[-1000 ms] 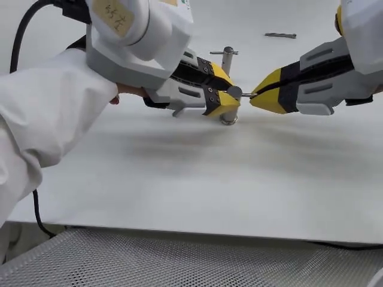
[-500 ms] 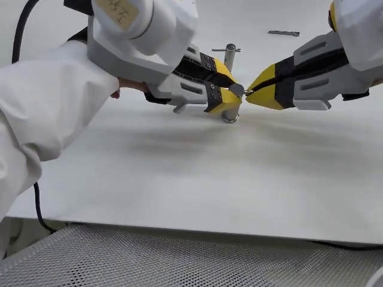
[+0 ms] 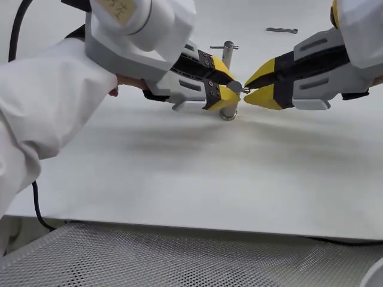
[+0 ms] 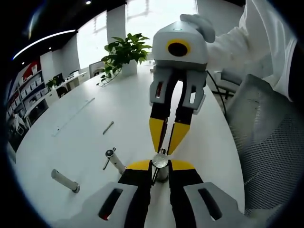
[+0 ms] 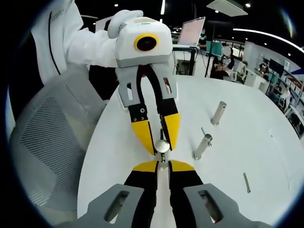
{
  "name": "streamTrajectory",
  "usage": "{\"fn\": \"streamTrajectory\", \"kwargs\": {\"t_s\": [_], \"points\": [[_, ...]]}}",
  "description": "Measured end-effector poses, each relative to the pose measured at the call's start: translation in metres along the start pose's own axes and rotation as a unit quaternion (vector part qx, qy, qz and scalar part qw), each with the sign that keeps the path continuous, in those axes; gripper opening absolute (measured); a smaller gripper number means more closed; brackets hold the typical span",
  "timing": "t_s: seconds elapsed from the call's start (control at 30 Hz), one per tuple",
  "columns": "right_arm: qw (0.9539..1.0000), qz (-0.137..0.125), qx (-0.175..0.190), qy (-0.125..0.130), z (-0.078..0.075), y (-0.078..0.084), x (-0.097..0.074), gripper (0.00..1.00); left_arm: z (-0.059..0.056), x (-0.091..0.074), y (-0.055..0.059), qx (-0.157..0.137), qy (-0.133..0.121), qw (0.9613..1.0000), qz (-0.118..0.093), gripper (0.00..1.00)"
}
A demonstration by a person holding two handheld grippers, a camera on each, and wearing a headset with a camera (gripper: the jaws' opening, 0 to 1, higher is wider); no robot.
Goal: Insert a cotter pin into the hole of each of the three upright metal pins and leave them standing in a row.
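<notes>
The left gripper [image 3: 232,91] has its claw shut tight on the top of a metal pin [image 3: 228,115]; the pin stands on the white bench [image 3: 179,173], well back from the near edge; the right gripper [image 3: 246,93] points at it from the other side, tips just beside the pin's head, claw open only a tiny bit; nearer the far edge a second pin [image 3: 227,57] stands up with a cotter pin [image 3: 216,46] through its top; a loose cotter pin [image 3: 281,30] lies farther back.
</notes>
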State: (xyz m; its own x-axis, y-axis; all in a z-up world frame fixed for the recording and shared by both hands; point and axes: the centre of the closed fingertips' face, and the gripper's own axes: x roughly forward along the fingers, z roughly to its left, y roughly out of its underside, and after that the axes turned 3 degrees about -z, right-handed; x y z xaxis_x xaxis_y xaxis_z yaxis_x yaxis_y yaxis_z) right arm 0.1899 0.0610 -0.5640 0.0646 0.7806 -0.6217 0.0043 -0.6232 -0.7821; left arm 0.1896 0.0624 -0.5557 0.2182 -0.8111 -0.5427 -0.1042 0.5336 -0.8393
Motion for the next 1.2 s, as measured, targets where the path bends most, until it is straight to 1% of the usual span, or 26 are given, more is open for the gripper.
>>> {"fn": "streamTrajectory", "kwargs": {"t_s": [0.07,0.23,0.37,0.57,0.63,0.67,0.7,0.77,0.83,0.87,0.9,0.93,0.97,1.03,1.1,1.17,1.2], "points": [[1.0,-0.002,0.002,0.003,0.0,0.0,-0.001,0.0,0.001,0.0,0.0,0.0,0.0,1.0,0.0,0.1],[0.9998,-0.01,0.014,0.009,-0.001,-0.002,-0.005,0.0,0.001,0.0,0.0,0.0,-0.001,1.0,0.0,0.1],[0.9999,-0.009,0.011,0.005,0.0,-0.004,-0.003,0.0,0.0,0.0,0.0,-0.002,-0.002,1.0,0.001,0.1],[0.9998,-0.008,0.014,0.008,-0.001,-0.002,-0.003,0.0,0.0,0.001,0.001,-0.006,-0.002,1.0,0.0,0.1],[0.9997,-0.012,0.011,0.016,-0.003,-0.003,-0.003,0.0,0.001,0.0,0.004,-0.015,-0.005,0.9999,0.006,0.11],[0.9997,-0.012,0.01,0.017,-0.004,-0.003,-0.003,0.03,0.002,0.0,0.005,-0.016,-0.007,0.9998,0.008,0.12],[0.9997,-0.011,0.01,0.016,-0.004,-0.003,-0.003,0.04,0.003,0.0,0.006,-0.017,-0.013,0.9997,0.011,0.14],[0.9996,-0.012,0.015,0.019,-0.004,-0.002,-0.003,0.03,0.004,-0.003,0.008,-0.024,-0.018,0.9995,0.01,0.2],[0.9996,-0.014,0.018,0.02,-0.002,-0.004,-0.003,0.04,0.006,-0.006,0.009,-0.031,-0.022,0.9993,0.003,0.27],[0.9994,-0.018,0.021,0.02,-0.001,-0.005,-0.002,0.05,0.005,-0.008,0.009,-0.033,-0.022,0.9992,-0.004,0.32],[0.9993,-0.02,0.023,0.02,-0.001,-0.006,-0.002,0.06,0.004,-0.009,0.008,-0.04,-0.018,0.999,-0.01,0.36],[0.9993,-0.021,0.025,0.019,0.0,-0.006,-0.001,0.07,0.0,-0.009,0.006,-0.056,-0.014,0.9981,-0.021,0.42],[0.9992,-0.023,0.028,0.017,0.0,-0.006,0.0,0.09,-0.002,-0.01,0.005,-0.061,-0.011,0.9977,-0.026,0.46],[0.9991,-0.023,0.031,0.016,0.001,-0.007,0.003,0.1,-0.006,-0.012,0.006,-0.068,-0.008,0.9972,-0.032,0.54],[0.9989,-0.026,0.037,0.014,0.003,-0.008,0.006,0.11,-0.01,-0.013,0.007,-0.08,-0.006,0.9961,-0.038,0.6],[0.9985,-0.03,0.044,0.012,0.003,-0.009,0.008,0.14,-0.013,-0.013,0.009,-0.091,-0.006,0.995,-0.041,0.67],[0.9985,-0.031,0.044,0.012,0.004,-0.009,0.009,0.15,-0.016,-0.012,0.009,-0.097,-0.008,0.9944,-0.041,0.71]]}}
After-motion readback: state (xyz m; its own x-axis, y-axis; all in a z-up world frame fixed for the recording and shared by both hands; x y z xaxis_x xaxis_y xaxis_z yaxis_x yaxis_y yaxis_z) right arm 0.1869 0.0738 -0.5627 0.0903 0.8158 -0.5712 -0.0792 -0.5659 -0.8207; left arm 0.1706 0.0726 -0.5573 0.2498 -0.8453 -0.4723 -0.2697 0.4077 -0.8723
